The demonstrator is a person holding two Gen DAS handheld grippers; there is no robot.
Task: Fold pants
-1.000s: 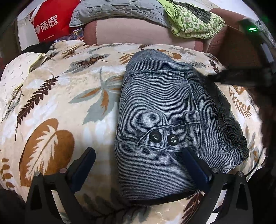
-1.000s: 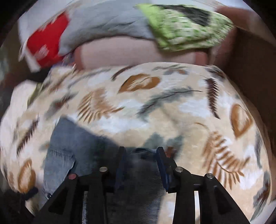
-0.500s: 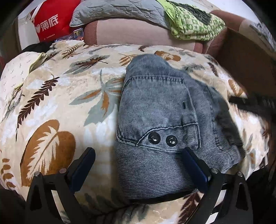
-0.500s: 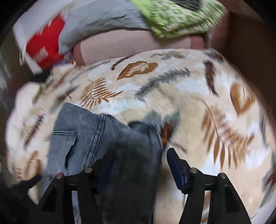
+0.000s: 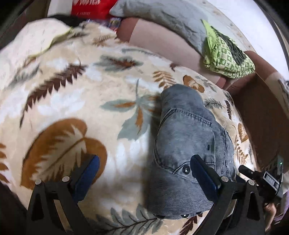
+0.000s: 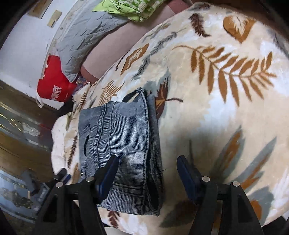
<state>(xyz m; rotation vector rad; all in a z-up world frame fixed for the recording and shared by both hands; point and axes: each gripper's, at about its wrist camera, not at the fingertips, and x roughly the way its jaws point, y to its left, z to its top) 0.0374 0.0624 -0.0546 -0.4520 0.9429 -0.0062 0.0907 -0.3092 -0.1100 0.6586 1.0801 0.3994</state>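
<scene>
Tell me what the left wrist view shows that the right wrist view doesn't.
Left only: two dark snap buttons on the folded jeans.
Right only: wooden floor beside the bed; right gripper, jaws opening, pressing nothing.
Both: jeans, leaf-print blanket, red bag, green cloth, grey pillow.

pants (image 5: 187, 144): one folded pair, on the blanket
blanket (image 5: 75, 101): one, leaf-patterned
grippers: two, left gripper (image 5: 144, 173) and right gripper (image 6: 147, 171)
grey pillow (image 5: 162, 16): one, beyond the blanket
green cloth (image 5: 227, 54): one, beyond the blanket
red bag (image 6: 54, 85): one, beside the pillow
</scene>
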